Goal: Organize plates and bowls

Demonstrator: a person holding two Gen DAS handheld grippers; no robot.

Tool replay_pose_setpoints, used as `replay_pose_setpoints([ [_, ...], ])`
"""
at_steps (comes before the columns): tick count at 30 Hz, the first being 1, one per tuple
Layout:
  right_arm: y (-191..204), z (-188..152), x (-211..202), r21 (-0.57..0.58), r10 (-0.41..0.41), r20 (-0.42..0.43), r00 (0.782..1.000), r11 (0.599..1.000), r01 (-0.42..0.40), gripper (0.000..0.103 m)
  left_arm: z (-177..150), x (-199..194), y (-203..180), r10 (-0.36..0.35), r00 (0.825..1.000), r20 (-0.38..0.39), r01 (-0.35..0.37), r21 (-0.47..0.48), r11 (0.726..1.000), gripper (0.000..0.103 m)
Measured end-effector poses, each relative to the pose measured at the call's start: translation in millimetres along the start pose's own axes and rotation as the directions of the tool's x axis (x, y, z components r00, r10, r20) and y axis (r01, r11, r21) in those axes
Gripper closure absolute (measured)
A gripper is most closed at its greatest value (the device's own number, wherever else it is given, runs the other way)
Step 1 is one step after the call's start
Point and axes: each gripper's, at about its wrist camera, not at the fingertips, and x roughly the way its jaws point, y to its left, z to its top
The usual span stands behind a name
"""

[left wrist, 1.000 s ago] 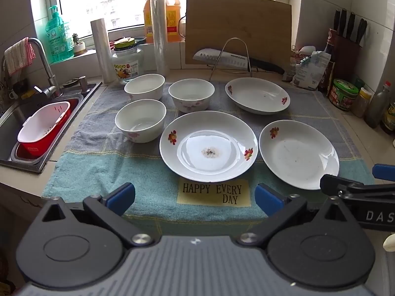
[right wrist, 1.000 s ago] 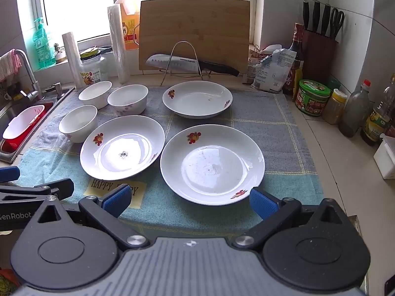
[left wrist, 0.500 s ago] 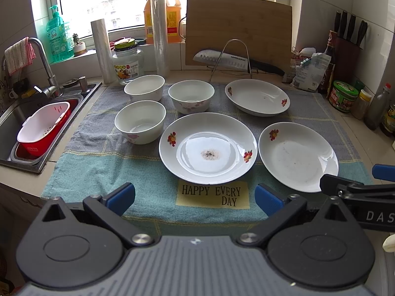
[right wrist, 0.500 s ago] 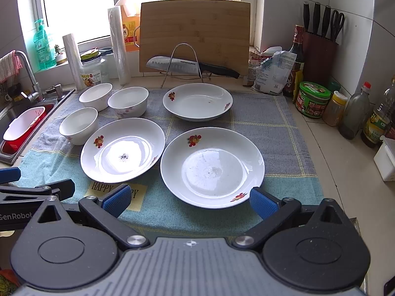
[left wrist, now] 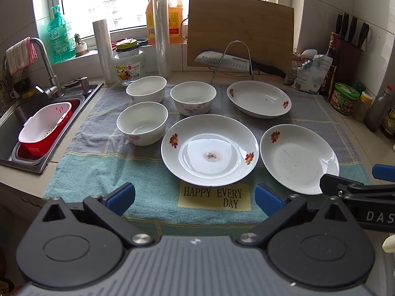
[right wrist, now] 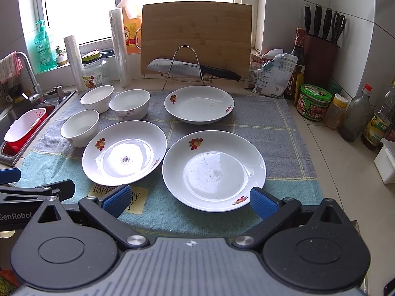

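Three white flowered plates lie on the towel: a middle plate [left wrist: 209,153] [right wrist: 124,153], a right plate [left wrist: 299,158] [right wrist: 213,170] and a far plate [left wrist: 258,98] [right wrist: 199,104]. Three white bowls stand at the left: a near bowl [left wrist: 142,122] [right wrist: 80,127], a far left bowl [left wrist: 146,88] [right wrist: 97,98] and a middle bowl [left wrist: 193,98] [right wrist: 129,104]. My left gripper [left wrist: 195,196] is open and empty, held short of the middle plate. My right gripper [right wrist: 188,198] is open and empty, just short of the right plate's near rim.
A grey and teal towel [left wrist: 98,153] covers the counter. A sink [left wrist: 14,123] with a red and white basket [left wrist: 44,128] lies at the left. A cutting board [right wrist: 196,37] and knife on a rack [right wrist: 187,67] stand behind. Jars and bottles [right wrist: 313,102] line the right.
Both grippers have dropped or drawn back slightly, so the dishes sit a little higher in view. Nothing was taken hold of and the dishes have not moved.
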Motion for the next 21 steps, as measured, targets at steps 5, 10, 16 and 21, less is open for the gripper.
replay_pose_setpoints([
  [5,0.1,0.5,0.8,0.001,-0.001,0.0,1.0,1.0,0.001,0.0,-0.3,-0.3,-0.3,0.0,1.0,0.0,0.0,0.0,1.0,0.001],
  [10,-0.1,0.6,0.2,0.001,-0.003,0.005,1.0,1.0,0.003,0.0,0.4,-0.6,-0.6,0.0,1.0,0.001,0.0,-0.001,1.0,0.001],
  [16,-0.3,0.9,0.0,0.002,-0.003,0.005,1.0,1.0,0.003,0.0,0.3,-0.6,-0.4,0.0,1.0,0.001,0.0,0.0,1.0,0.001],
  [21,-0.2,1.0,-0.8,0.0,-0.006,0.008,1.0,1.0,0.006,0.0,0.4,-0.6,-0.6,-0.001,1.0,0.001,0.001,-0.001,1.0,0.001],
])
